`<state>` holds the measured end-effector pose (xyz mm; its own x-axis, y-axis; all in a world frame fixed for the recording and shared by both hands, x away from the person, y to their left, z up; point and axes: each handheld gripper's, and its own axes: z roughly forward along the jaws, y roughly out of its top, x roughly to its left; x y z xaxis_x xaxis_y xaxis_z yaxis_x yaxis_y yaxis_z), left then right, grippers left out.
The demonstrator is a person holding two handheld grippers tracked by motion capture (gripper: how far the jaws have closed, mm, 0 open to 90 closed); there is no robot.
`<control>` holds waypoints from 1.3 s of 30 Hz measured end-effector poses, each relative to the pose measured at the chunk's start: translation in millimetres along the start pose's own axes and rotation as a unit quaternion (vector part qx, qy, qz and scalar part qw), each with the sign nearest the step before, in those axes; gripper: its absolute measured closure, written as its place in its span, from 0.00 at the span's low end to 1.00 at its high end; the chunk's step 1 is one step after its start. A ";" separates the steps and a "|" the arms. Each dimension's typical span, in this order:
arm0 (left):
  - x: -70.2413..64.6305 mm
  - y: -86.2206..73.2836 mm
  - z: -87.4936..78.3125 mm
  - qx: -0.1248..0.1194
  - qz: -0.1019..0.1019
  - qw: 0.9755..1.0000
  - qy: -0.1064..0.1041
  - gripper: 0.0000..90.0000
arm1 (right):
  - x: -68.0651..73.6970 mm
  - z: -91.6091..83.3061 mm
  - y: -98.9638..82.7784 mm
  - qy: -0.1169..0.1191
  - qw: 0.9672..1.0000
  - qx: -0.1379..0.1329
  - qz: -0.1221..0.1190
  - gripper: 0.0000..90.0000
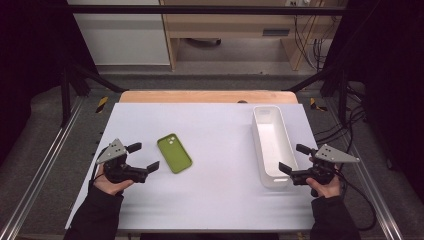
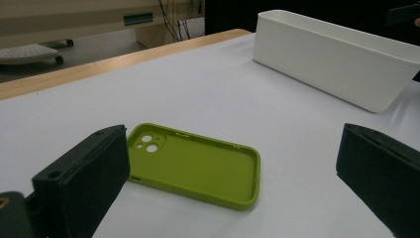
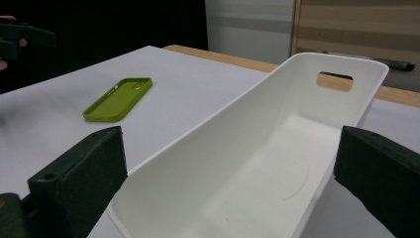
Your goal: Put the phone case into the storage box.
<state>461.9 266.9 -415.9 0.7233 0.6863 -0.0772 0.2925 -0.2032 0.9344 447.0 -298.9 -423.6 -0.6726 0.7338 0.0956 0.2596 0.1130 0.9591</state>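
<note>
— Phone case (image 1: 174, 153), green, lying flat on the white table (image 1: 215, 200), hollow side up, camera cutout toward 11 o'clock. It sits left of the table's middle, untouched.

— What's nearest to it?

— Left gripper (image 1: 142, 157), at about 8 o'clock from the case and just beside it, not touching. Its jaws are spread wide. In the left gripper view the case (image 2: 194, 166) lies between the two black jaws, closer to the left one, with table showing all round it.

— And the person's hand?

— Left hand (image 1: 111, 181) wraps the gripper's body from below, dark sleeve coming in from 6 o'clock.

— What's farther out?

— At 3 o'clock from the case, well apart, a long white bin (image 1: 272, 145) stands with its length running toward 12 o'clock. It's empty, with a slot handle in its far end wall, clear in the right gripper view (image 3: 277, 148).

— The other gripper?

— Right gripper (image 1: 296, 160) sits at the bin's near right corner, jaws parted widely, one on either side of the bin's near end. Whether they touch the wall I can't tell. Right hand (image 1: 325, 186) holds it from below. In the right gripper view the case (image 3: 119, 98) lies off toward 10 o'clock.
</note>
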 end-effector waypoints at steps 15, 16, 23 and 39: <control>-3.0 11.2 11.4 0.012 -0.004 1.000 0.009 0.00 | 0.3 0.6 -0.3 0.001 1.000 0.003 0.000 0.01; -3.0 11.2 11.4 0.012 -0.004 1.000 0.009 0.00 | 0.4 0.8 -0.4 0.002 1.000 0.003 -0.001 0.01; -5.9 16.9 19.9 0.019 0.006 1.000 0.008 0.00 | 0.4 0.2 -0.2 0.000 1.000 0.003 0.001 0.01; -10.9 29.7 40.3 0.041 0.026 0.999 0.014 0.00 | 0.2 0.4 -0.4 0.000 1.000 0.005 -0.001 0.01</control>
<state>487.9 225.3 -401.3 0.7218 0.6918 -0.0193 0.3060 -0.2940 0.9055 447.0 -298.4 -424.1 -0.6733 0.7333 0.0939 0.2646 0.1204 0.9568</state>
